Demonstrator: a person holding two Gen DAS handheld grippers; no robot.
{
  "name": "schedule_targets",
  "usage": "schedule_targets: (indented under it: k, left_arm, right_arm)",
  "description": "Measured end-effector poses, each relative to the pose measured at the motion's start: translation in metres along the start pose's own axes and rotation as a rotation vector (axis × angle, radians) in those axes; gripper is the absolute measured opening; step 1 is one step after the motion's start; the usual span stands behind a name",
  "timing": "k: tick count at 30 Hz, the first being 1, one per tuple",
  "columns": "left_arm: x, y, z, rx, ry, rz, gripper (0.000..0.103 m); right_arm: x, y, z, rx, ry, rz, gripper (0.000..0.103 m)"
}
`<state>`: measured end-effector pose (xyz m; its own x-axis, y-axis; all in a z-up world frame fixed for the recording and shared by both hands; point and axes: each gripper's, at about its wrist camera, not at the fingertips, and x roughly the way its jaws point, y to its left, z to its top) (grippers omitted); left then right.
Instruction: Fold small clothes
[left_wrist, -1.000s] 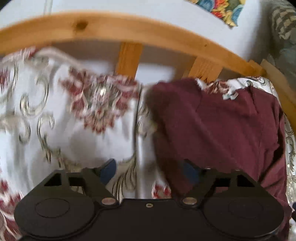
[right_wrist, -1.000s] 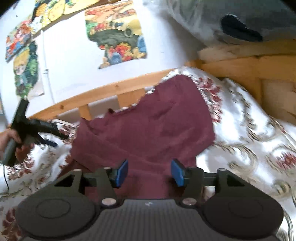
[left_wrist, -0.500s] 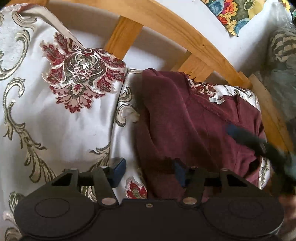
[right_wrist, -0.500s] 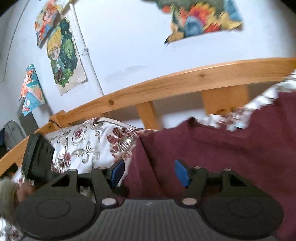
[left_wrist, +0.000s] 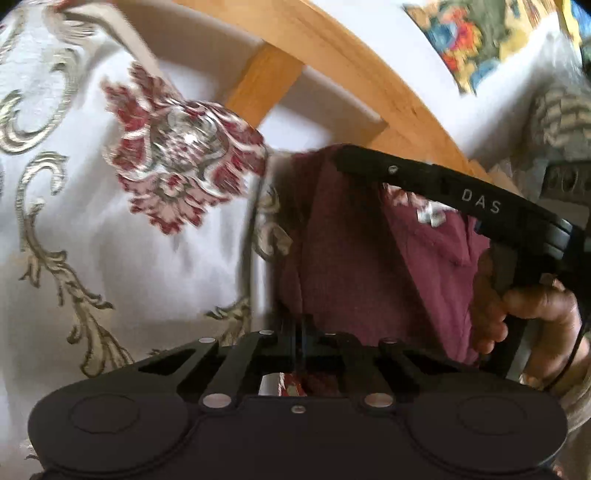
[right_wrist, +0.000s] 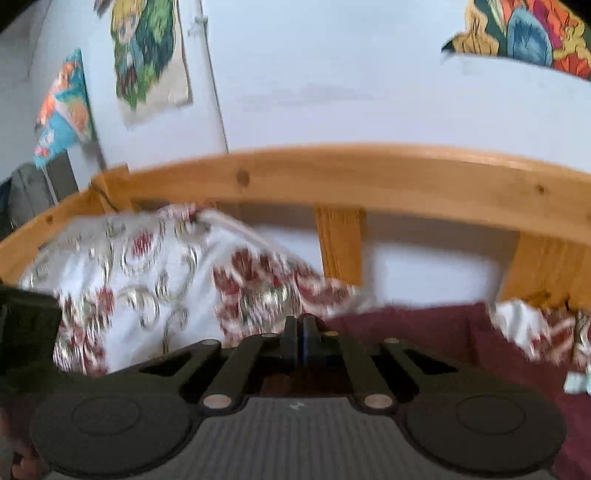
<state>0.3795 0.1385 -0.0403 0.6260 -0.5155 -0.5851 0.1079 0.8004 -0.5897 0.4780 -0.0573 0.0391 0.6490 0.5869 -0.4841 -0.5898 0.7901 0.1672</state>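
Left wrist view: the left hand-held gripper (left_wrist: 301, 332) is seen with its two black fingers pressed together at the near edge of a dark maroon knit garment (left_wrist: 354, 258). Blur hides whether a fold of the cloth is pinched between the pads; the fingertips are at least touching the fabric. The maroon garment is spread on a white satin bedspread with red floral medallions and gold scrolls (left_wrist: 110, 221), close to the curved pine bed rail with upright slats (left_wrist: 332, 51). A small white label (left_wrist: 430, 214) is visible on the garment near its far edge. Above the garment, the right hand-held gripper (left_wrist: 347, 157) is seen from the side as a long black bar lettered DAS, gripped by a bare hand (left_wrist: 532, 317) at the right edge. Its tip is lying at the far left corner of the cloth.

In the right wrist view, the right hand-held gripper (right_wrist: 300, 332) is likewise shown with its fingers pressed together, at the edge where the maroon garment (right_wrist: 424, 332) meets the patterned bedspread (right_wrist: 147, 277). Whether cloth is caught there cannot be told. The pine rail (right_wrist: 369, 173) is crossing the picture behind, in front of a white wall with colourful cartoon posters (right_wrist: 147, 48). Part of the left gripper's black body (right_wrist: 26, 332) is visible at the left edge.
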Motion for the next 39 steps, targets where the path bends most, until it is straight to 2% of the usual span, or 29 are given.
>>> schedule_targets:
  k: [3,8,11,12,13,14,15,16,18,19,22,25,26,28,30,32,35,39]
  left_arm:
    - [-0.007,0.012,0.006,-0.053,-0.018,-0.020,0.001]
    - [-0.016,0.017,0.013,-0.053,-0.017,-0.015,0.002]
    - [-0.016,0.014,0.015,-0.026,0.012,0.041,0.004]
    - [-0.015,0.013,0.015,-0.017,0.027,0.075,0.015]
    - [-0.015,0.013,0.015,-0.011,0.034,0.102,0.026]
    - [-0.016,0.013,0.015,-0.006,0.028,0.123,0.031]
    - [-0.019,0.013,0.016,-0.002,0.012,0.140,0.040]
    - [-0.022,0.011,0.017,0.008,-0.009,0.153,0.048]
    - [-0.025,0.005,0.020,0.048,-0.047,0.173,0.060]
    - [-0.025,0.002,0.022,0.068,-0.062,0.179,0.066]
    - [-0.018,-0.014,0.029,0.150,-0.096,0.178,0.074]
    - [-0.001,-0.033,0.037,0.224,-0.121,0.193,0.077]
    - [0.007,-0.041,0.040,0.255,-0.125,0.214,0.077]
    - [0.025,-0.055,0.045,0.321,-0.133,0.317,0.077]
    - [0.042,-0.060,0.049,0.343,-0.144,0.407,0.075]
    - [0.049,-0.054,0.051,0.306,-0.152,0.438,0.074]
    - [0.057,-0.035,0.047,0.198,-0.129,0.466,0.075]
    - [0.048,-0.028,0.041,0.169,-0.159,0.443,0.078]
  right_arm:
    - [0.004,-0.004,0.003,0.017,-0.050,-0.035,0.004]
    - [0.026,-0.012,0.000,0.061,-0.058,-0.042,0.004]
    - [0.042,-0.010,-0.005,0.034,-0.039,-0.054,0.004]
    - [0.044,-0.010,-0.006,0.035,-0.029,-0.059,0.005]
    - [0.044,-0.012,-0.008,0.046,-0.028,-0.059,0.013]
    - [0.040,-0.015,-0.009,0.060,-0.033,-0.060,0.021]
    - [0.034,-0.018,-0.010,0.070,-0.041,-0.062,0.048]
    - [0.025,-0.020,-0.012,0.065,-0.053,-0.065,0.066]
    - [0.003,-0.022,-0.017,0.013,-0.070,-0.067,0.068]
    - [-0.008,-0.022,-0.020,-0.015,-0.074,-0.079,0.074]
    - [-0.056,-0.022,-0.043,-0.080,-0.103,-0.143,0.093]
    - [-0.106,-0.016,-0.076,-0.149,-0.102,-0.213,0.099]
    - [-0.122,-0.011,-0.088,-0.174,-0.100,-0.248,0.100]
    - [-0.154,0.000,-0.114,-0.224,-0.089,-0.332,0.103]
    - [-0.183,0.014,-0.146,-0.246,-0.060,-0.435,0.103]
    - [-0.205,0.026,-0.179,-0.193,0.006,-0.538,0.103]
    - [-0.231,0.037,-0.216,0.000,0.099,-0.660,0.103]
    - [-0.257,0.044,-0.249,0.243,0.047,-0.772,0.103]
